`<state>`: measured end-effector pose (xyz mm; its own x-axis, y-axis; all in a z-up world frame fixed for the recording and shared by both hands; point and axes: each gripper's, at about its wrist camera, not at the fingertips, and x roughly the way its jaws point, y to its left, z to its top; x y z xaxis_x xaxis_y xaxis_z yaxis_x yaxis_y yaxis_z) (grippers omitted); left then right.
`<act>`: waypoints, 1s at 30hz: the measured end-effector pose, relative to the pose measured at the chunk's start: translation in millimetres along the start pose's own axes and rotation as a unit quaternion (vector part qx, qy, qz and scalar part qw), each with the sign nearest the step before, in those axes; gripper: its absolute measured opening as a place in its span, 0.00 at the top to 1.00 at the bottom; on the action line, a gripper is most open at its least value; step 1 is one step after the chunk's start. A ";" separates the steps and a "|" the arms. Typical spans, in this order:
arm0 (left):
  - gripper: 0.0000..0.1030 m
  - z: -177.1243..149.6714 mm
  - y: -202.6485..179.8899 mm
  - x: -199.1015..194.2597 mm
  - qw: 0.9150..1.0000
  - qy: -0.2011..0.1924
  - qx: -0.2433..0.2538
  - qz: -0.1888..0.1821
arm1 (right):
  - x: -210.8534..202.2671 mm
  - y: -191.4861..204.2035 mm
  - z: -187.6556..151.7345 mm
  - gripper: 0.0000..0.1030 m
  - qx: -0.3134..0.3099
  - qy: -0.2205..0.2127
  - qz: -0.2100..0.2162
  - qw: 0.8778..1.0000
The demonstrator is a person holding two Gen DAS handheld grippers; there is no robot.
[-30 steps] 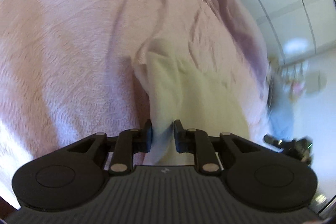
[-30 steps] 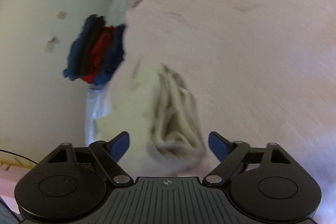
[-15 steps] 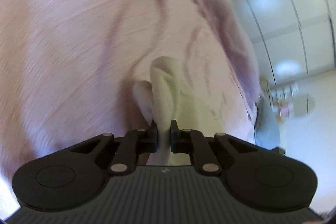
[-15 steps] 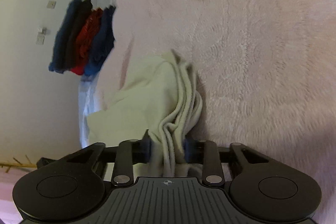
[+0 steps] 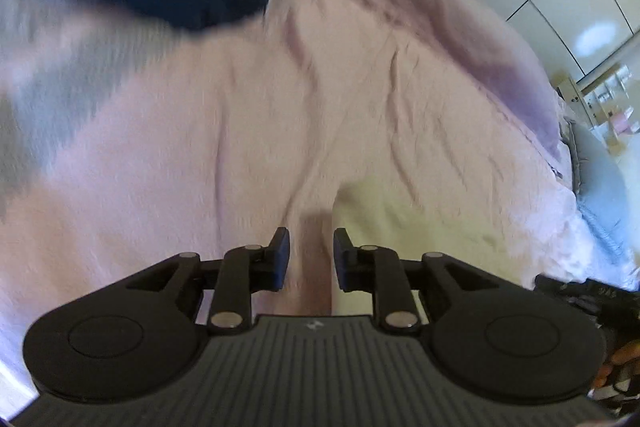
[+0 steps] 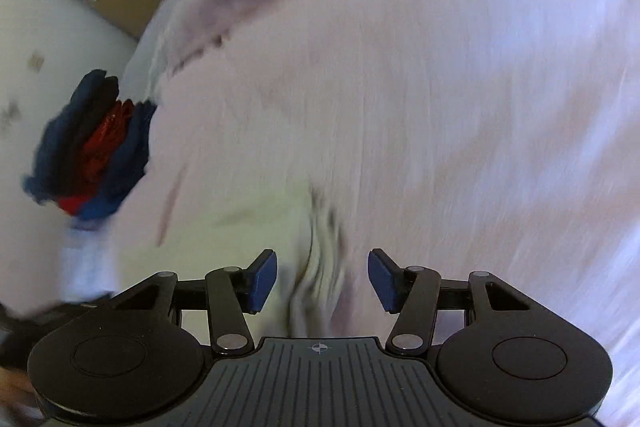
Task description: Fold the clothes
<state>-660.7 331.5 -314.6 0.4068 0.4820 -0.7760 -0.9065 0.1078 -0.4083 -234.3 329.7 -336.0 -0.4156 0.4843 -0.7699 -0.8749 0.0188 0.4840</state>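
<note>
The pale yellow-white garment [image 6: 248,227] is lying on the pink blanket [image 6: 440,107], bunched edge [image 6: 320,267] sitting just ahead of the right gripper [image 6: 322,277]. In the left wrist view the same garment [image 5: 420,211] is lying flat to the right of the left gripper [image 5: 308,253].

Right gripper's jaws are standing wide apart, nothing between the pads, stacked folds sitting in the gap line but not pinched. Left gripper's jaws are parted a little, only blanket showing between them, garment edge just beside the right finger. Both views are motion-blurred.

Judging the step as release after a fold, or regrasp for the next one. Doing it well: pulling both grippers clear without snagging the layered edge, keeping the layers aligned, then pinching 2 matching corners, not the thick bunch, so the next fold is landing square.

Counts: 1 light garment in hand range. 1 pile of folded clothes [image 6: 92,147], dark blue and red, at the blanket's far edge; it is showing roughly 3 colour bands, exact item count cannot tell. 1 pink blanket. 2 grippers.
</note>
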 end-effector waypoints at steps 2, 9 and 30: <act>0.83 0.5 -16.2 11.8 0.999 0.007 0.029 -0.011 | 7.8 22.1 0.9 0.47 -0.067 -0.016 -0.006 0.998; 0.88 -11.7 -31.5 83.0 0.997 0.023 0.072 0.029 | 81.4 58.8 -22.9 0.48 -0.227 0.008 -0.074 0.971; 0.87 -97.0 -87.8 14.5 0.994 0.051 0.049 0.082 | 23.1 52.2 -99.4 0.60 -0.217 0.053 -0.048 0.973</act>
<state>-564.3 244.7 -336.6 0.2567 0.4107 -0.8749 -0.9664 0.1216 -0.2264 -314.3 254.9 -369.9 -0.3300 0.4051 -0.8526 -0.9240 -0.3235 0.2039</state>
